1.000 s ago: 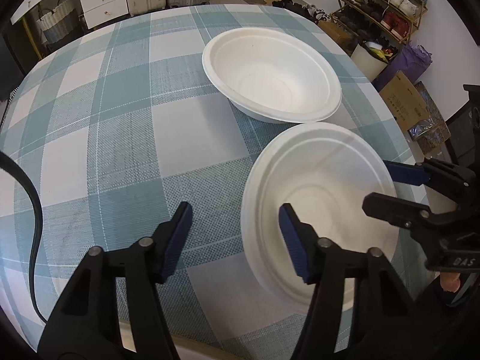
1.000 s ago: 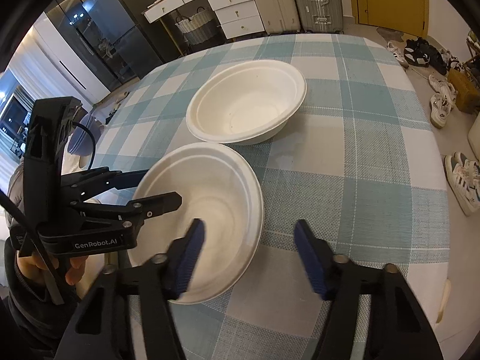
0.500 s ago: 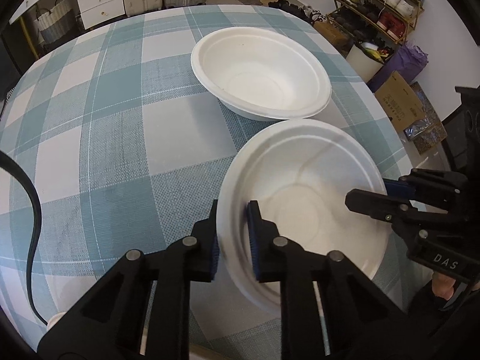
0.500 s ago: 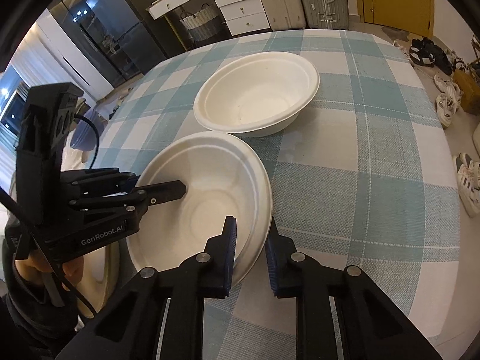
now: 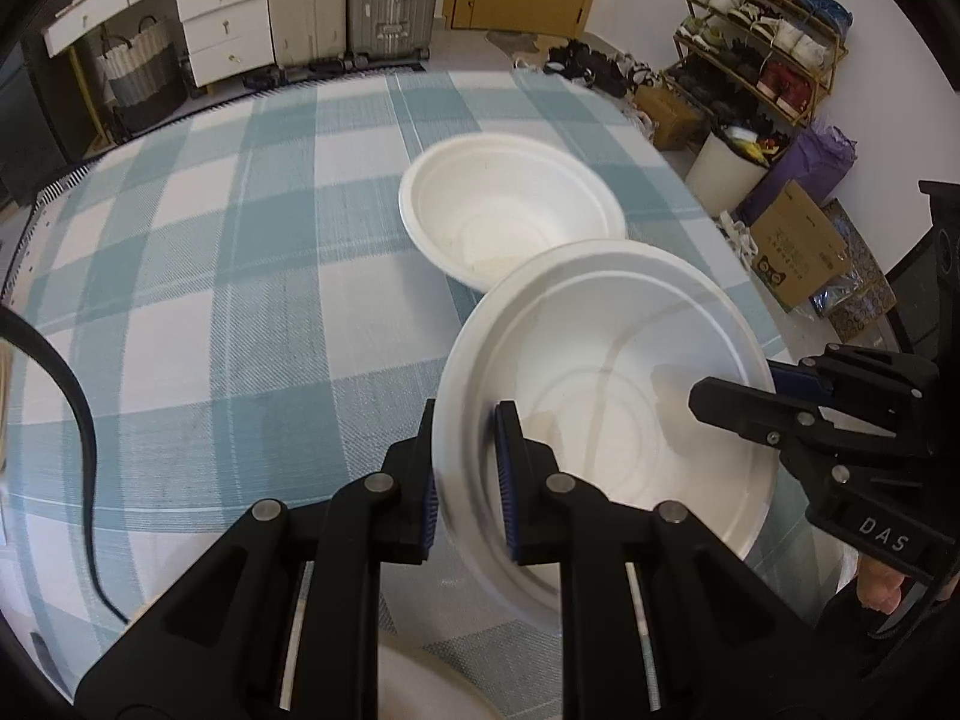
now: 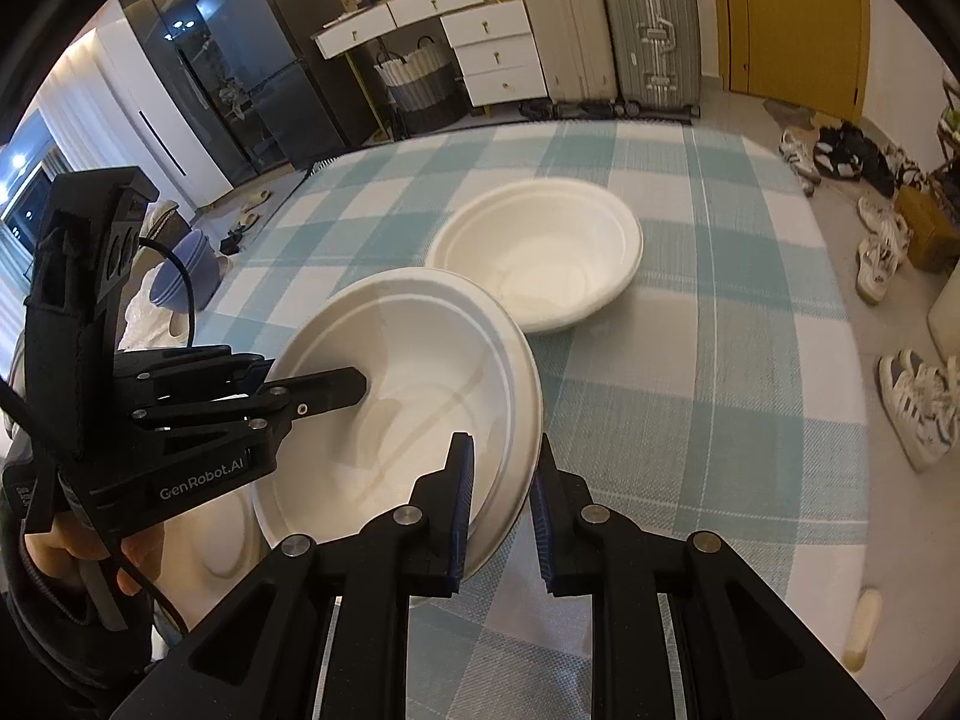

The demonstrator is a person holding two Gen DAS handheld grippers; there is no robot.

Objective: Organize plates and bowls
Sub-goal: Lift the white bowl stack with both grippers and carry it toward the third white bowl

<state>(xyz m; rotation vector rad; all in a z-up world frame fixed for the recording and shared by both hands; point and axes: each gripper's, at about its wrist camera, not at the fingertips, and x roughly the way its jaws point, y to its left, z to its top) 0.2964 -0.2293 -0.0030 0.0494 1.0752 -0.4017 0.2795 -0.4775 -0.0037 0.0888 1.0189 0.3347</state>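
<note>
A white paper plate (image 5: 606,396) is held above the checked table by both grippers. My left gripper (image 5: 465,474) is shut on its left rim. My right gripper (image 6: 501,486) is shut on its right rim, and the plate (image 6: 414,408) fills the middle of the right wrist view. The right gripper (image 5: 774,390) also shows at the right of the left wrist view. A white bowl (image 5: 510,213) sits on the table just beyond the plate; it also shows in the right wrist view (image 6: 540,252). Another white dish (image 6: 222,534) lies low, under the held plate.
The round table wears a teal and white checked cloth (image 5: 210,300). A shoe rack (image 5: 762,42) and a cardboard box (image 5: 798,240) stand to the right. Drawers and suitcases (image 6: 600,30) stand behind the table. Shoes (image 6: 918,402) lie on the floor.
Both grippers closed on the plate's opposite rims and have lifted it off the table, tilted toward the bowl. The bowl has not moved.
</note>
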